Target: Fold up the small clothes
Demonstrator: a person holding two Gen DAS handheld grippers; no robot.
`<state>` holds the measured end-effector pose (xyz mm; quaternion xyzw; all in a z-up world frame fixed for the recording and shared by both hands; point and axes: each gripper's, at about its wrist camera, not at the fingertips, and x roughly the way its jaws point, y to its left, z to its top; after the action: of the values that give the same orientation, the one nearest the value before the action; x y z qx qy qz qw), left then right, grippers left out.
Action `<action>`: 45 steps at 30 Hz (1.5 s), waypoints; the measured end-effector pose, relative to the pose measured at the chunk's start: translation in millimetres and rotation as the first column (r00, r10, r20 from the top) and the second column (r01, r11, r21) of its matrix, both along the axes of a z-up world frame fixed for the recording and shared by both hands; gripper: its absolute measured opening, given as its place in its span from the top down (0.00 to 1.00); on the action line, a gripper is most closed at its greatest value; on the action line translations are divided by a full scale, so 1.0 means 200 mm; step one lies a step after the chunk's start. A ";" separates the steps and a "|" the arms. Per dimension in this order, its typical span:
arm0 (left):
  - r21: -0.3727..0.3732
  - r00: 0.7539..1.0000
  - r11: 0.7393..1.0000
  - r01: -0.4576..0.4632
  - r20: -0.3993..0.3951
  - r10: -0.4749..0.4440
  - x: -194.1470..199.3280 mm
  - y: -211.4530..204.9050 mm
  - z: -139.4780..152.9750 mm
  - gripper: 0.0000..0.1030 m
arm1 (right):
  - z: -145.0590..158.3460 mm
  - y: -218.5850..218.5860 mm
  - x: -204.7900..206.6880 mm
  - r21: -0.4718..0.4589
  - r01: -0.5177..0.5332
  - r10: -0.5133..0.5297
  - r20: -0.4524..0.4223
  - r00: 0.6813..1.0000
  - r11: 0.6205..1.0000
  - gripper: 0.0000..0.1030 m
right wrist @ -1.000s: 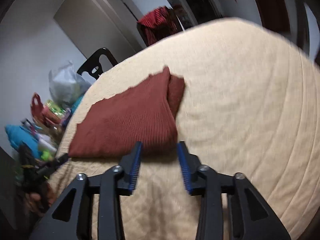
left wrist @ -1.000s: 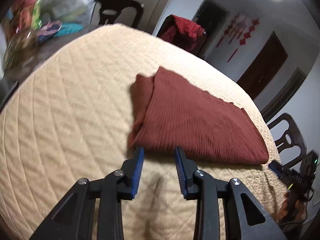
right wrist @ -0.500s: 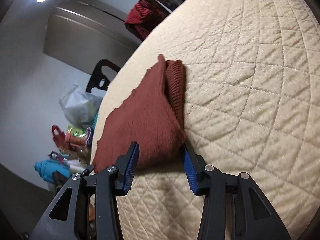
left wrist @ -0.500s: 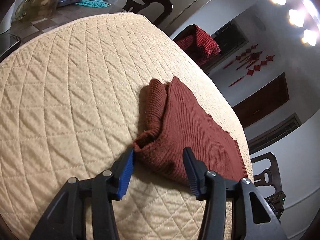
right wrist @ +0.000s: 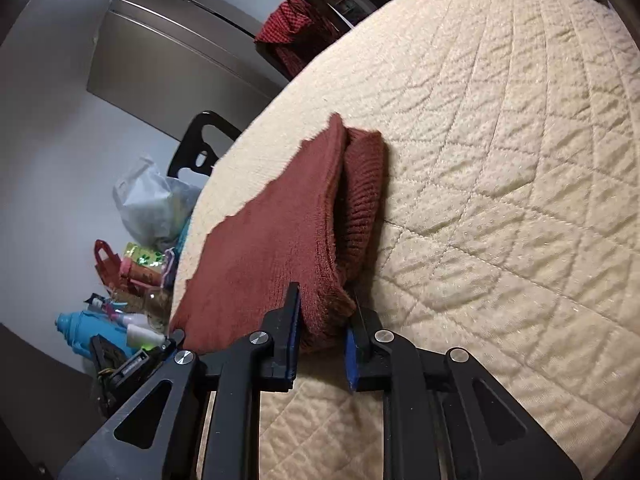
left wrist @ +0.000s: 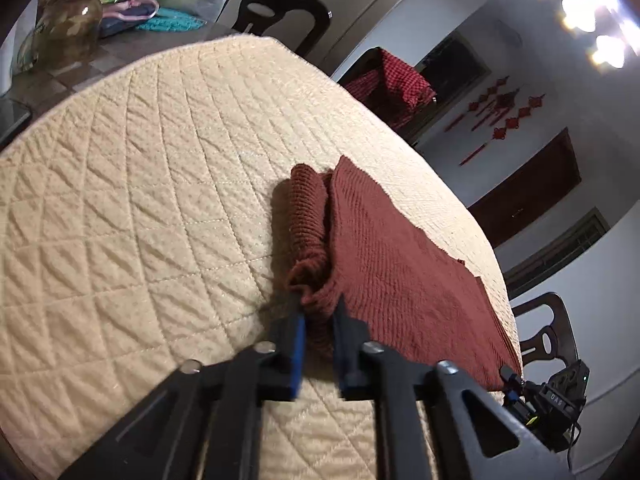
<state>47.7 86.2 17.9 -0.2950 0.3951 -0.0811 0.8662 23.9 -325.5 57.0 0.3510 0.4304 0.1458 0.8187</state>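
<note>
Both the left gripper [left wrist: 319, 320] and right gripper [right wrist: 322, 316] are pinching near corners of the partly folded sweater [left wrist: 392, 264] on the quilted table [left wrist: 140, 200], another fold seemingly remaining.

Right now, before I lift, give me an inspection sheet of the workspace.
Surface: quilted beige cover on the table.
Job's things: brown knit garment, partly folded, lying flat.
Clutter: glass jar, plastic bag, blue bottle past the cover's edge.
Grippers: left gripper shut on one near corner of the garment; right gripper shut on the other.
Cables: thin cable at the right gripper's body.
Surroundings: chairs, red cloth draped on one.
</note>
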 end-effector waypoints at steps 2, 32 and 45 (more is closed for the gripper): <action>-0.012 1.000 1.000 0.011 0.014 -0.011 -0.06 0.03 0.02 0.88 | 0.04 0.00 -0.05 -0.004 -0.017 0.018 0.010 1.000 1.000 0.82; 0.130 0.999 0.991 0.033 0.024 -0.036 -0.48 0.09 0.10 0.64 | 0.40 0.03 -0.62 -0.459 0.074 0.023 0.202 0.979 0.885 0.75; 0.258 0.976 0.948 0.188 0.062 -0.211 -0.33 -0.16 0.11 0.58 | 0.30 0.66 -0.47 -0.613 -0.199 0.365 0.157 0.918 0.764 0.85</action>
<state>-18.5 54.9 40.5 -0.1379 0.3910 -0.1307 0.9005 -70.4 -192.6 116.4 -0.0106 0.3881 0.1746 0.9049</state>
